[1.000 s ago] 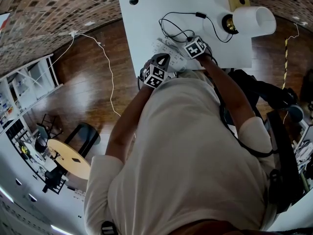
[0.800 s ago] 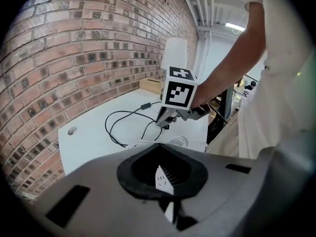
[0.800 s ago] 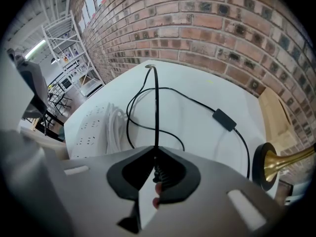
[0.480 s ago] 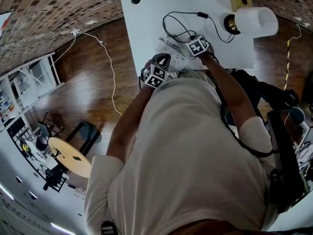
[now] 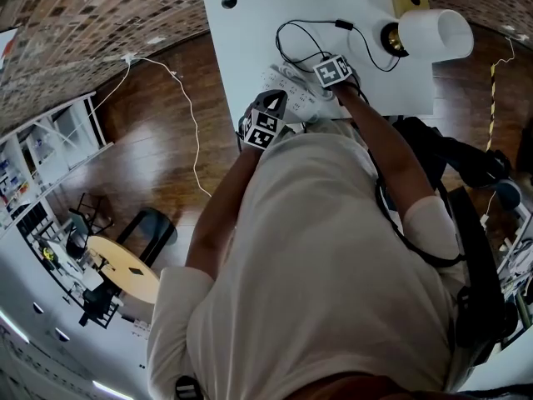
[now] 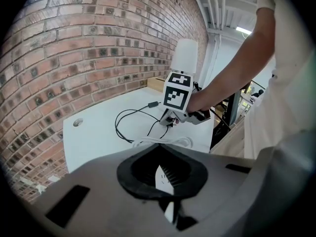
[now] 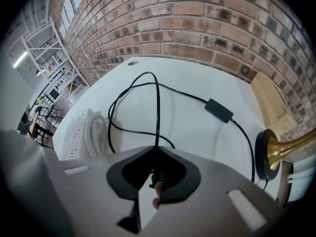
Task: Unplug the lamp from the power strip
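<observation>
Black lamp plug (image 7: 158,169) pinched in my right hand-held gripper (image 7: 154,186); left hand-held gripper (image 6: 165,181) clamps power strip (image 7: 74,132). Next, I reckon: straight pull.

lamp (image 5: 433,33): white shade, brass stem, stood at the worktop's (image 5: 250,40) far right corner
power strip (image 5: 287,86): white, laid flat by the near edge
cord (image 7: 157,98): black, looped (inline switch (image 7: 218,110) midway)

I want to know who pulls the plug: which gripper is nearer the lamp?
Right. The right gripper, shut on the cord, is mid-table short of the lamp; the left gripper is farther back at the table's near edge, on the strip.
</observation>
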`<state>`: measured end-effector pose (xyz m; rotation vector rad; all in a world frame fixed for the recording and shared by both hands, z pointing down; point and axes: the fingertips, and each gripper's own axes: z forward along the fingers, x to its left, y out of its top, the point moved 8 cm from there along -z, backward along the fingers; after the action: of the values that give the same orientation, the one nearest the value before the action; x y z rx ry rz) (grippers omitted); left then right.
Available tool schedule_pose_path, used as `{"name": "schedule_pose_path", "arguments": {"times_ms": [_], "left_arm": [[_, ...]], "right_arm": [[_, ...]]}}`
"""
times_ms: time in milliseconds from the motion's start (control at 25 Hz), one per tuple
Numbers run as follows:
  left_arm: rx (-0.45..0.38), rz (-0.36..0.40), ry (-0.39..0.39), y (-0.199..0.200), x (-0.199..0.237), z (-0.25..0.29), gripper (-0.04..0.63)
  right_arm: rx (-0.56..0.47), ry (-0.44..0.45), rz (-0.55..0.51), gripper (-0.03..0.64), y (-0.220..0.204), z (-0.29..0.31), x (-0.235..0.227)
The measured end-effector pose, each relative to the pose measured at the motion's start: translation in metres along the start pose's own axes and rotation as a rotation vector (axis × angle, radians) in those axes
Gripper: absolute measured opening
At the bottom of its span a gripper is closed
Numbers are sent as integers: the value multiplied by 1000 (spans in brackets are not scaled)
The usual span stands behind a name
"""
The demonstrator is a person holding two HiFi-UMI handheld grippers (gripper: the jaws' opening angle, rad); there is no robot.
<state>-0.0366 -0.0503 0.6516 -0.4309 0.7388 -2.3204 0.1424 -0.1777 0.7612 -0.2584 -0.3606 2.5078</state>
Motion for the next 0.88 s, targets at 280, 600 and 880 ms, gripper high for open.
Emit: {"name": "schedule_pose_path", "arguments": {"times_ms": [280, 600, 880], "left_arm": [[-10, -14, -5, 0, -1, 1, 3], [-12, -42, -1, -1, 1, -2, 3], [-19, -45, -1, 3, 0, -1, 3]], "right_arm": [[56, -13, -27, 23, 2, 8, 3], [112, -11, -69, 23, 5, 14, 7], [173, -26, -138, 25, 9, 20, 9]]}}
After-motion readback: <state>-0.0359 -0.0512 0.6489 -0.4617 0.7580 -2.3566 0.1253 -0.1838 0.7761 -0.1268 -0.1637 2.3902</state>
